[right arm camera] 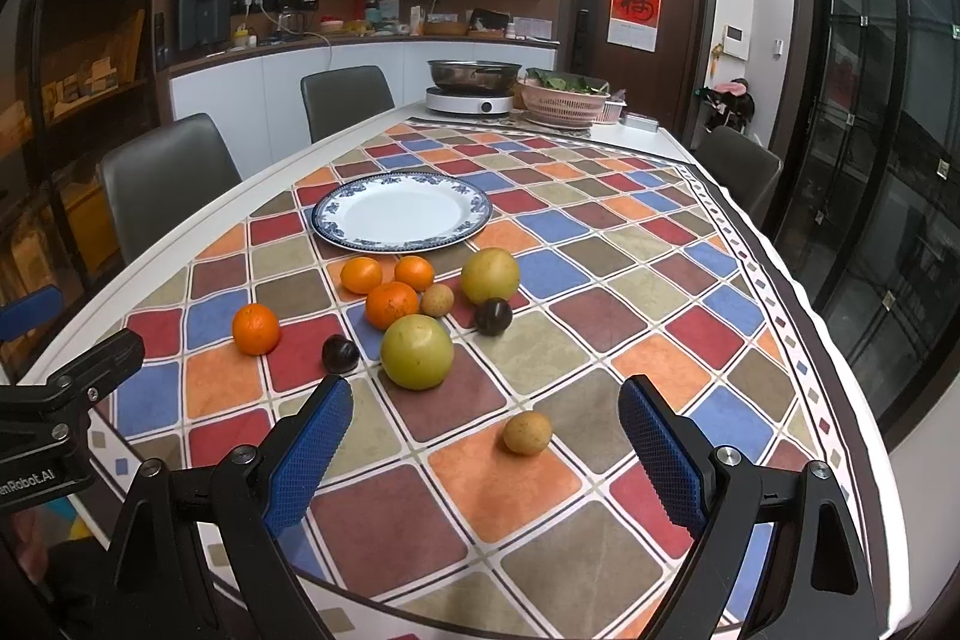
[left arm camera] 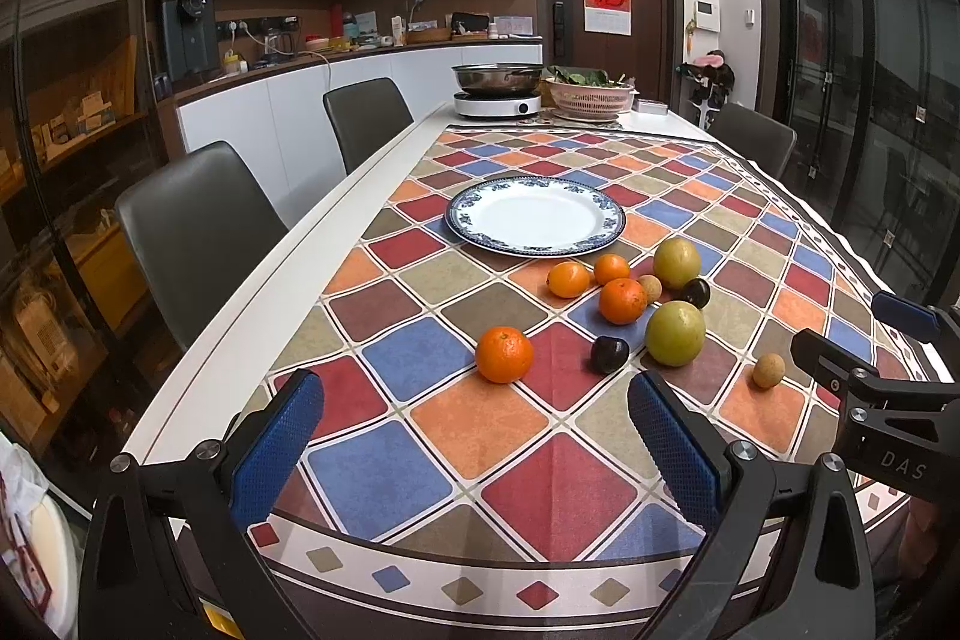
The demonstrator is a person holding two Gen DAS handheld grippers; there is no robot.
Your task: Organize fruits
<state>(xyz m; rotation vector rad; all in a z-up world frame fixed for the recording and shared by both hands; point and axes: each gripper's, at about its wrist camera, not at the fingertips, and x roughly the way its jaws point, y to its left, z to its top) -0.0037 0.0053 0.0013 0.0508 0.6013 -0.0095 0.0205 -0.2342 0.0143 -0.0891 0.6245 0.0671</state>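
Left wrist view: left gripper (left arm camera: 474,451) nearest us, jaws wide, empty. Nearest orange (left arm camera: 504,354) just beyond, well short of plate (left arm camera: 480,205). We centre it between pads.

Right wrist view: right gripper (right arm camera: 486,451) jaws wide, empty. Small tan fruit (right arm camera: 527,433) just ahead, plate far behind fruit cluster. We close gently, it may roll.

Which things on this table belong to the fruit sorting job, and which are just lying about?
Part of the job:
plate, bare
four oranges
two green fruits
two dark plums
two small tan fruits
left gripper and right gripper, both open

Just lying about:
pan on a cooker
pink basket of greens
chairs
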